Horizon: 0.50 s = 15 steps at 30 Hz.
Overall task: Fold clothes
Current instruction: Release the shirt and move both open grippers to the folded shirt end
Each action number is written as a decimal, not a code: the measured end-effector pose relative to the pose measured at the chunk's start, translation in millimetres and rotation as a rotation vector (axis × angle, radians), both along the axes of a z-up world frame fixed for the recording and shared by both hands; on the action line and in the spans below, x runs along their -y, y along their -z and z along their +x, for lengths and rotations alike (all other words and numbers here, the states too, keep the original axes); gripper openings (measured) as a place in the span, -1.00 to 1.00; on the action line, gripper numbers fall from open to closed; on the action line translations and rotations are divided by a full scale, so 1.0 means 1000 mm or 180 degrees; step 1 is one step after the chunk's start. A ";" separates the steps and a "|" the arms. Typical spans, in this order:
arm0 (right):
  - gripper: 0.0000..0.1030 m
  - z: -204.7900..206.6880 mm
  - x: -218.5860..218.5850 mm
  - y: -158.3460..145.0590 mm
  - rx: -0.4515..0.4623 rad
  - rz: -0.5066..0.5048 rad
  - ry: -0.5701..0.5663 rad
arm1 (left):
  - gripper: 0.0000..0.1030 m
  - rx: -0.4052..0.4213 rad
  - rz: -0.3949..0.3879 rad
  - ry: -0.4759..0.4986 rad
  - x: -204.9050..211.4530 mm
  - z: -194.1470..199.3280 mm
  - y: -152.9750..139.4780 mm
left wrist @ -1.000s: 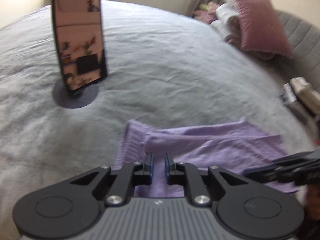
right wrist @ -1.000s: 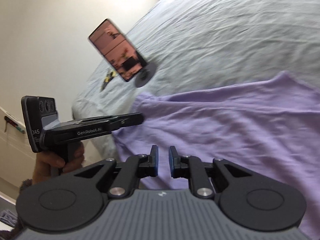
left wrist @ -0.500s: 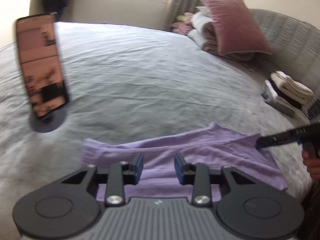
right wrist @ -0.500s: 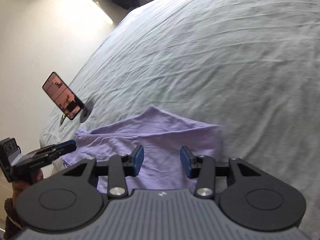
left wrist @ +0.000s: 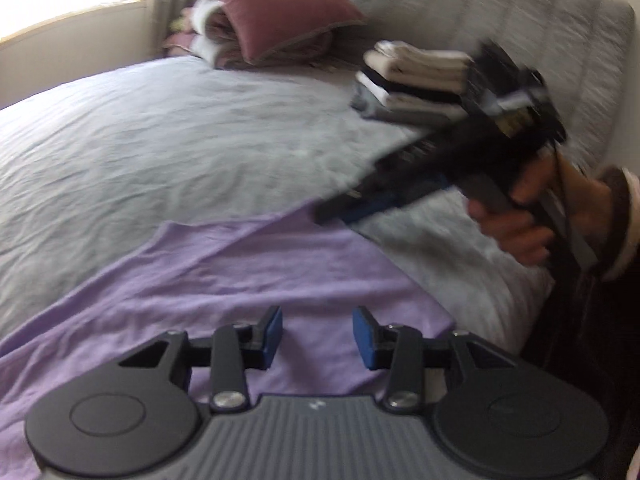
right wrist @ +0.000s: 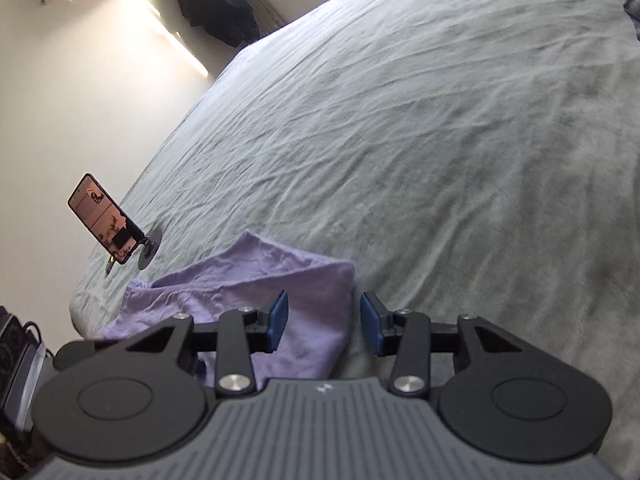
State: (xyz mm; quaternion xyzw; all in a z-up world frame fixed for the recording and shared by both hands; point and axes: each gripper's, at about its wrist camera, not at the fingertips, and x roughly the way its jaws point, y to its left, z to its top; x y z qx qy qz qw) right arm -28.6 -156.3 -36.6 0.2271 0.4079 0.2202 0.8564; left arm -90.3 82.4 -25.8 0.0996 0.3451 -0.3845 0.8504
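Note:
A lilac garment lies folded and flat on the grey bed, near its front edge. My left gripper hovers low over it, its jaws opening, its blue pads apart with only flat cloth beneath them. In the left wrist view my right gripper is blurred, held by a hand, its tip at the garment's far corner. In the right wrist view the right gripper stands over the garment's right edge. Its jaws are closing a little, and the pads do not press on the cloth.
A phone on a round stand stands on the bed beyond the garment's left end. A pink pillow and a stack of folded clothes sit by the grey headboard. Dark clothes hang on the far wall.
Both grippers went from nearly shut to open. The left view swung right, from the phone to the pillow and stack. The right gripper drew back to the garment's right edge.

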 end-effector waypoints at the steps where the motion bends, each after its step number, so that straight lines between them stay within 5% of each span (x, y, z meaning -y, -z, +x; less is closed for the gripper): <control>1: -0.55 0.002 -0.003 0.001 0.0059 -0.0050 0.0015 | -0.22 0.0009 0.0061 0.0050 0.003 -0.003 0.002; 2: -0.83 0.003 -0.005 0.003 0.0111 -0.0114 0.0050 | -0.22 0.0028 0.0108 0.0091 0.005 -0.005 0.004; 8: -0.89 0.005 -0.008 0.007 0.0248 -0.0456 0.0142 | -0.20 -0.0062 0.0036 0.0180 -0.005 -0.012 0.007; 15: -0.62 0.009 0.009 0.009 -0.0030 0.0019 0.0152 | 0.19 -0.0033 -0.0165 0.0257 -0.014 -0.022 0.005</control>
